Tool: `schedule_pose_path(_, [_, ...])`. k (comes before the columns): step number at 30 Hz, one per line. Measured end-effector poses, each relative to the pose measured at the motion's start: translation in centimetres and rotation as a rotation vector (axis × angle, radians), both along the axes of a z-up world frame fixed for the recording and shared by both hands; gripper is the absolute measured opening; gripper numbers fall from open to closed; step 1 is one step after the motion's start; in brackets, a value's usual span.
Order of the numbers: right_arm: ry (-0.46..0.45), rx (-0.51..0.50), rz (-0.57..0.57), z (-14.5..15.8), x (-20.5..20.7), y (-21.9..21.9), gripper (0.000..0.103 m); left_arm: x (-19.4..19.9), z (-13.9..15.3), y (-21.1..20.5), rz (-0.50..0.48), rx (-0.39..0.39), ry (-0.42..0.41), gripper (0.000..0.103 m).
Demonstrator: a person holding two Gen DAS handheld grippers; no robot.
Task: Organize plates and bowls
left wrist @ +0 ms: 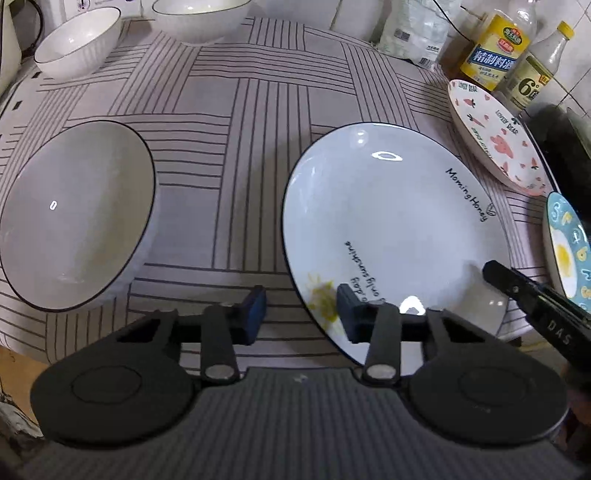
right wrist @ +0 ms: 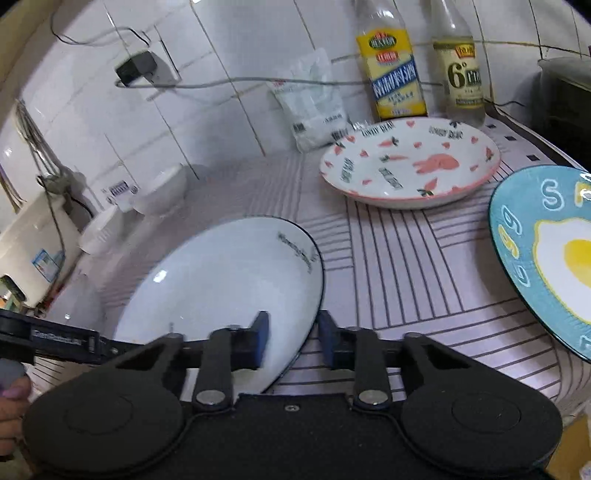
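Note:
A white plate with a dark rim and black lettering (left wrist: 391, 229) lies on the striped cloth; it also shows in the right wrist view (right wrist: 221, 280). My left gripper (left wrist: 301, 314) is open, its jaws either side of the plate's near left rim. My right gripper (right wrist: 291, 338) is open, its jaws either side of the plate's right rim, and its finger shows in the left wrist view (left wrist: 517, 284). A pink rabbit plate (right wrist: 410, 162) and a blue egg plate (right wrist: 546, 254) lie to the right. A large white bowl (left wrist: 74, 214) stands left.
Two more white bowls (left wrist: 77, 40) (left wrist: 199, 18) stand at the back left. Two bottles (right wrist: 391, 62) (right wrist: 460, 66) and a plastic bag (right wrist: 314, 99) stand by the tiled wall. A dark appliance (left wrist: 565, 140) is at the right edge. A charger and cables hang on the wall (right wrist: 136, 68).

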State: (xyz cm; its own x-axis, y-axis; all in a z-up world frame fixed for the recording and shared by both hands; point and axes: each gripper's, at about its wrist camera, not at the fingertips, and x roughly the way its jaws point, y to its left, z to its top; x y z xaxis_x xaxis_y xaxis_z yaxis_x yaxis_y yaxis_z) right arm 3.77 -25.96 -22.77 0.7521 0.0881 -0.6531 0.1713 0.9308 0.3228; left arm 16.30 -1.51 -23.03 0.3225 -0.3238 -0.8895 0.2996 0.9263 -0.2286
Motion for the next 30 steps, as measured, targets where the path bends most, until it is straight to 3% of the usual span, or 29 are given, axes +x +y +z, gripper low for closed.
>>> schedule_pose_path(3, [0.025, 0.015, 0.008, -0.1, 0.2, -0.5, 0.016, 0.0, -0.1, -0.4, -0.006, -0.014, 0.008, 0.034])
schedule_pose_path(10, [0.022, 0.132, 0.039, -1.0, 0.5, -2.0, 0.017, -1.0, -0.1, -1.9, -0.017, 0.024, -0.065, 0.034])
schedule_pose_path(14, [0.024, 0.096, 0.078, -0.8, 0.5, -1.6, 0.018, -0.7, 0.1, -1.7, -0.03, 0.027, -0.049, 0.033])
schedule_pose_path(22, [-0.003, 0.092, 0.109, -0.6, 0.7, -1.1, 0.02, -0.5, 1.6, -1.9, -0.049, 0.072, -0.148, 0.033])
schedule_pose_path(30, [-0.066, 0.089, 0.132, 0.7, 4.0, -0.8, 0.02, 3.4, 2.9, -0.5, -0.03, 0.05, -0.125, 0.033])
